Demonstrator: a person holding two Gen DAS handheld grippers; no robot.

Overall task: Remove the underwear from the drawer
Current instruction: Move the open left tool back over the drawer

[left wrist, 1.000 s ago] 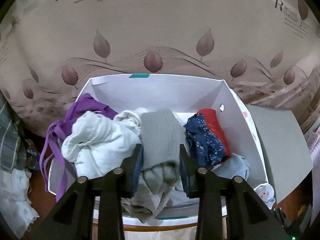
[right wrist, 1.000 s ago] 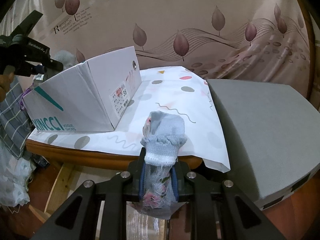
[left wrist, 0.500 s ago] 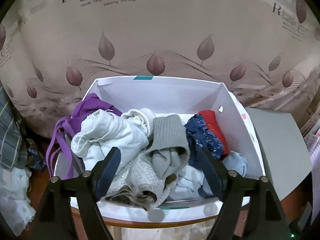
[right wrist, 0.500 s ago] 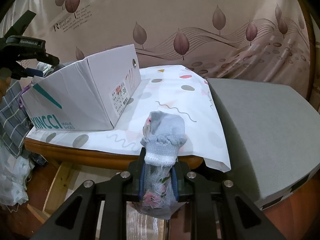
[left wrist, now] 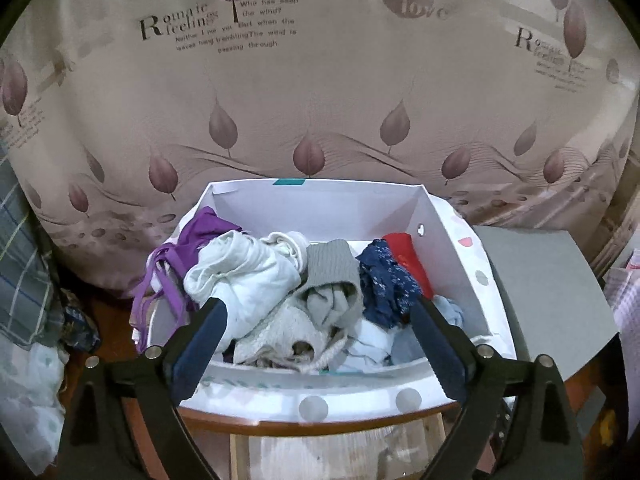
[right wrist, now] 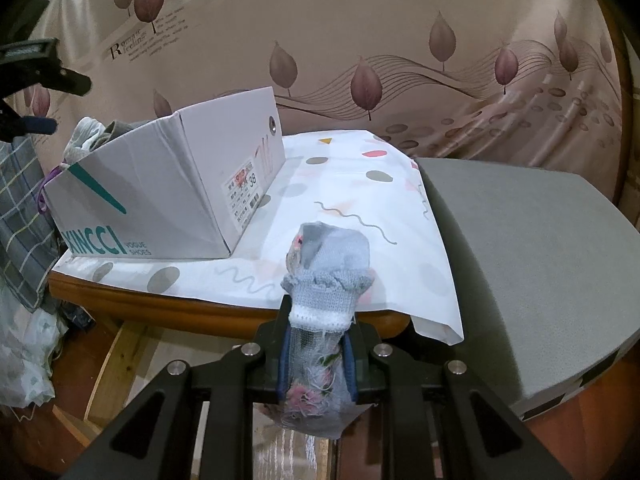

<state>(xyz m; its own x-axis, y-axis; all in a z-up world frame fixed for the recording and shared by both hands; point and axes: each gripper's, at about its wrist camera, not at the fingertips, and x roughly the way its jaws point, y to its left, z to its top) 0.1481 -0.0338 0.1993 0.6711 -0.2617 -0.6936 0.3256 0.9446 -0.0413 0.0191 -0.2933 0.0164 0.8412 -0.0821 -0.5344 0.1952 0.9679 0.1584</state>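
A: Left gripper [left wrist: 316, 312] spread wide, gripping nothing, parked over the shoebox [left wrist: 452, 248] of underwear [left wrist: 334, 280] to choose?

B: Probably. Right gripper [right wrist: 316, 364] clamped tight on a frilly blue-grey garment [right wrist: 324, 276], held off the table edge [right wrist: 192, 312], clear of the box.

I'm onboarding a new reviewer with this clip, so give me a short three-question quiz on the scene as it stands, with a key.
1. True or false: the left gripper is clamped on the grey ribbed garment.
2. What does the right gripper hold? A) a purple strap B) a pale blue frilled garment C) nothing
3. Fill in: the clothes lie in a white ______ printed "XINCCI".

Key:
1. False: its jaws stand wide apart over the pile, touching nothing.
2. B: it is pinched between the jaws, at the table edge, outside the box.
3. Shoe box; it sits on a patterned cloth.
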